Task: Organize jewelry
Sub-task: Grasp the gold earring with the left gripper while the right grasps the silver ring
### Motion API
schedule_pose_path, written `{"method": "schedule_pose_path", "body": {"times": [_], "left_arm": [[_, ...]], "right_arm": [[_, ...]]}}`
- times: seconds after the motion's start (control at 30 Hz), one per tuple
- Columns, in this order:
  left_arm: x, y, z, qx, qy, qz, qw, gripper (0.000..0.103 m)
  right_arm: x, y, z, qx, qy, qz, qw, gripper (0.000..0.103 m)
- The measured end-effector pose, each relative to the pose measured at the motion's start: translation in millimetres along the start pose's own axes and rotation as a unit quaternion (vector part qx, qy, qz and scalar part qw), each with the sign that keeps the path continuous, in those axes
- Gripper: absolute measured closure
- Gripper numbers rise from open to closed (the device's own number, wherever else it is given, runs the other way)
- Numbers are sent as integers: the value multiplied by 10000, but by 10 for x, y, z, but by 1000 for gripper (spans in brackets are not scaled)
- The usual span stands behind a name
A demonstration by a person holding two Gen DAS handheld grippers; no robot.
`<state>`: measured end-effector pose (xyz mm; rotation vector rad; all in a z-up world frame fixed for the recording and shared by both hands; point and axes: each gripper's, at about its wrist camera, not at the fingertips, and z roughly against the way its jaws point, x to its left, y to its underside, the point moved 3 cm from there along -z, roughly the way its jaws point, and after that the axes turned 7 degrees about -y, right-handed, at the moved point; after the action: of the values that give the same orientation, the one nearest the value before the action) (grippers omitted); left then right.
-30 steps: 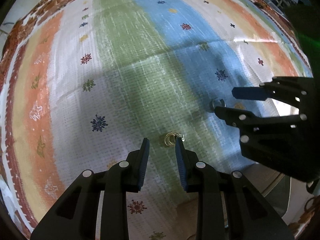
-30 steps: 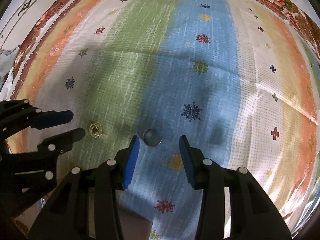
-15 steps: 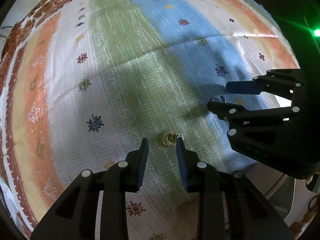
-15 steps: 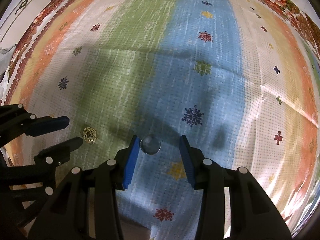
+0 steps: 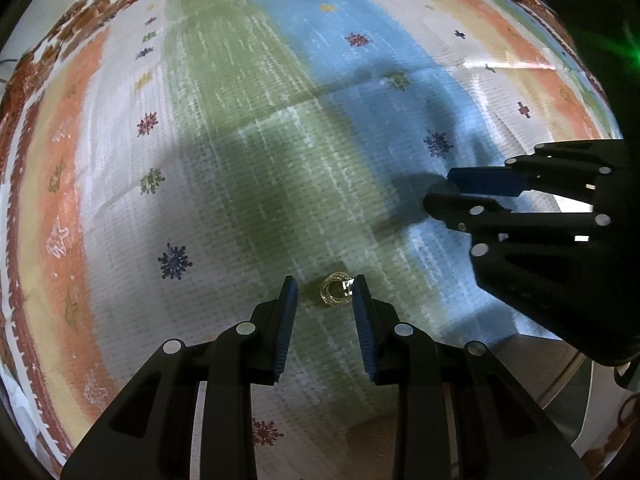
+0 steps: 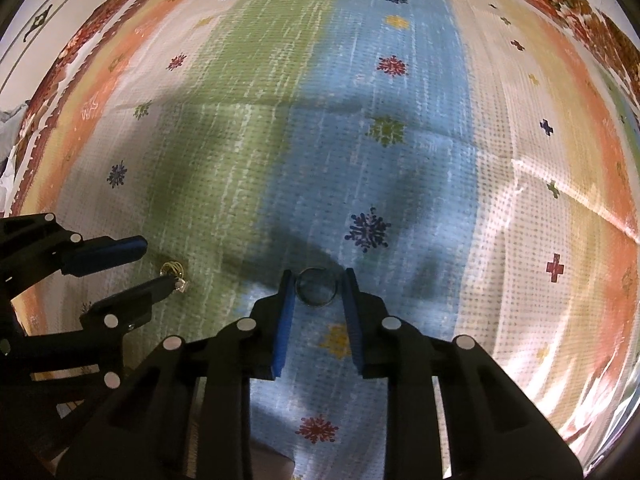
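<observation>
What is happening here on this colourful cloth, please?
A person holds a claw in each hand and is sorting jewelry. The left claw is open around a small gold ring with a stone on the green stripe. The right claw is open around a plain silver ring on the blue stripe of the tablecloth. Both rings lie on the cloth, not yet gripped.

Both fisheye pictures bend hard toward black corners, the striped cloth (image 5: 248, 128) lit brightly at the rim toward twelve o'clock but crossed by broad soft shadows in the middle, with white glare at three o'clock and a green flare (image 5: 628, 46) at two o'clock.
</observation>
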<state>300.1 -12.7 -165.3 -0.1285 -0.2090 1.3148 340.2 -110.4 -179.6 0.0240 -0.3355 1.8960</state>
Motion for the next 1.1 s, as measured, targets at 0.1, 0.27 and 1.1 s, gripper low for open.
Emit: {"method": "schedule_pose_path", "body": {"times": [0.1,0.27,1.1], "left_arm": [[-33,-11,44,-60,63,-24,10000,73],[-107,6,-1,10,32,-117,9999,73],[13,-8,-87,-10,-40,28,10000,90]], "right_arm": [[-31,-6,1,-2,-34,-17,10000,78],[-82,-19,10,-2,-72,-43,10000,78],[16,-25,151,-143,-149,-19,9998,80]]}}
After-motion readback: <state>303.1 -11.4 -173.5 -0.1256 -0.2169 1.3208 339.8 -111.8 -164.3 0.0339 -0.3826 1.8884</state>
